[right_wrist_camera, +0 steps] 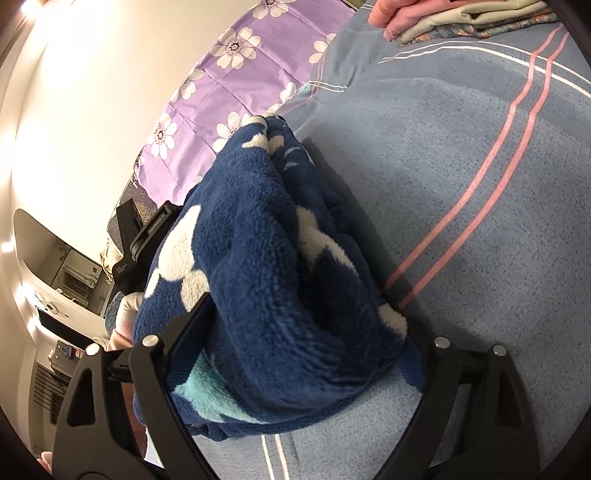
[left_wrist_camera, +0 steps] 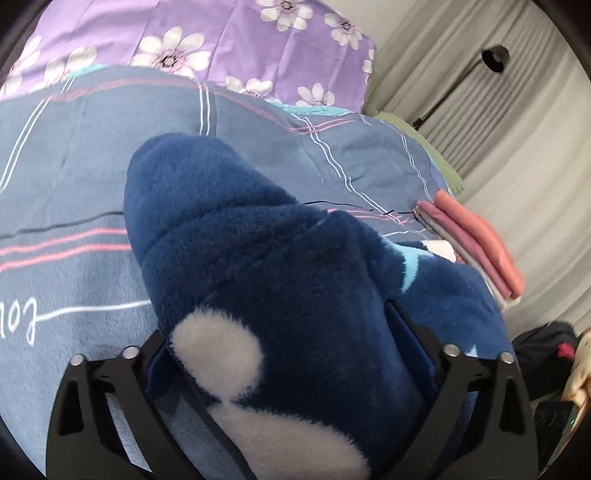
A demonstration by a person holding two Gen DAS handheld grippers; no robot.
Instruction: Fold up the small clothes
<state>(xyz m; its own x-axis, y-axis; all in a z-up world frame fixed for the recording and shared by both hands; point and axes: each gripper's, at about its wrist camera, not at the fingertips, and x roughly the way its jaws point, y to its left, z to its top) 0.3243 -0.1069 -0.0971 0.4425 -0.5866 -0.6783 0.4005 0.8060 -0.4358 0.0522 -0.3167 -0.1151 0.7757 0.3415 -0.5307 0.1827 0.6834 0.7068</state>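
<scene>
A dark blue fleece garment (left_wrist_camera: 258, 266) with white patches and a light blue mark lies bunched over the blue striped bedspread (left_wrist_camera: 74, 177). My left gripper (left_wrist_camera: 280, 369) has its jaws around a thick fold of it, the fleece filling the gap. In the right wrist view the same fleece garment (right_wrist_camera: 258, 266) is folded into a thick roll, and my right gripper (right_wrist_camera: 295, 354) clamps its near end. The left gripper's body (right_wrist_camera: 136, 236) shows behind the fleece on the left.
A stack of folded pink, mauve and grey clothes (left_wrist_camera: 476, 243) sits at the bedspread's right edge, also showing in the right wrist view (right_wrist_camera: 461, 18). A purple flowered sheet (left_wrist_camera: 221, 44) lies beyond. Grey curtains (left_wrist_camera: 517, 129) hang on the right.
</scene>
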